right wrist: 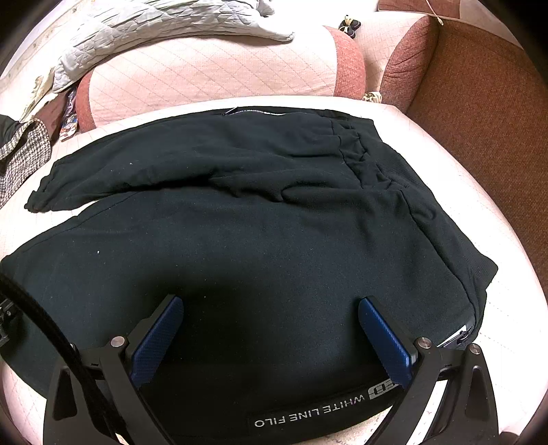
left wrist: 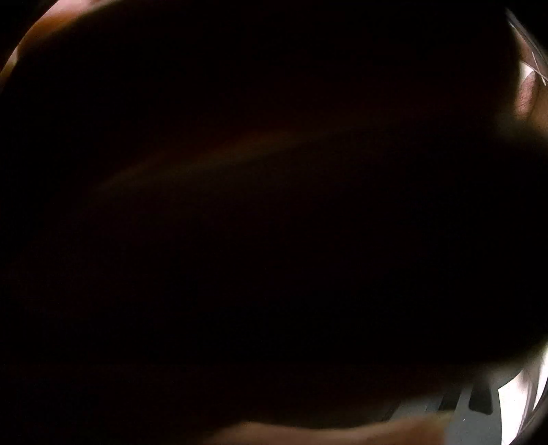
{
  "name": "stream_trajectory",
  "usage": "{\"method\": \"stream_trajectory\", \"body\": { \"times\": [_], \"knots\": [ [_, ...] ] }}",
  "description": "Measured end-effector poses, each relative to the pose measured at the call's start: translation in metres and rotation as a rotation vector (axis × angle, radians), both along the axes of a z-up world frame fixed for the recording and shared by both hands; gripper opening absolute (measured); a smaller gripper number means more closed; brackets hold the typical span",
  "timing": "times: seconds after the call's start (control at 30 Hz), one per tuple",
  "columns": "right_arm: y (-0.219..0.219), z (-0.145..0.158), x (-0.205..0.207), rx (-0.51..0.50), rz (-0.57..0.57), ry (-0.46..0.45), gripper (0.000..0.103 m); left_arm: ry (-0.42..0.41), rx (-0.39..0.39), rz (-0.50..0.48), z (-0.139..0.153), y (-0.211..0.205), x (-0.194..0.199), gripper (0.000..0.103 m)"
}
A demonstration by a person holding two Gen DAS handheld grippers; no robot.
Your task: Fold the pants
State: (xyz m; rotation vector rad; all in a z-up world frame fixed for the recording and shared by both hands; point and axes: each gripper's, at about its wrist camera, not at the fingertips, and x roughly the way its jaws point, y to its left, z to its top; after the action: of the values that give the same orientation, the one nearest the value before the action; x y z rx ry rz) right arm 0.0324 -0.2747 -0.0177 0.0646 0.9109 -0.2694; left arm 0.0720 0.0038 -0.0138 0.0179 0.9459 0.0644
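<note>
Hovering low over the black pants [right wrist: 260, 219], right claw [right wrist: 270, 337] is released, blue pads [right wrist: 156, 342] spread wide, nothing between them. Pants lie spread on the white quilted bed [right wrist: 479, 191]; waistband label reads "WHITE LINE FILO", upside down. Left wrist view nearly black: left claw state cannot be told.

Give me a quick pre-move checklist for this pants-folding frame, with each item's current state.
1. Right gripper open, blue pads spread over the cloth: ok.
2. Black pants lie on the white quilted surface, one leg laid across the other: ok.
3. Fabric smooth: not ok, creases near the waistband.
4. Left wrist view usable: not ok, almost fully dark.
5. Left gripper state: cannot tell.
6. Grey blanket clear of the pants: ok.
</note>
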Motion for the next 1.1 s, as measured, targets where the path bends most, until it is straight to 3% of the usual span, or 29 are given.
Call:
{"method": "stream_trajectory", "body": {
  "times": [1.1],
  "knots": [
    [-0.0004, -0.0010, -0.0002, -0.002, -0.003, -0.005, 0.103, -0.001, -0.019, 0.001, 0.0023, 0.0074, -0.0058, 0.103]
  ]
}}
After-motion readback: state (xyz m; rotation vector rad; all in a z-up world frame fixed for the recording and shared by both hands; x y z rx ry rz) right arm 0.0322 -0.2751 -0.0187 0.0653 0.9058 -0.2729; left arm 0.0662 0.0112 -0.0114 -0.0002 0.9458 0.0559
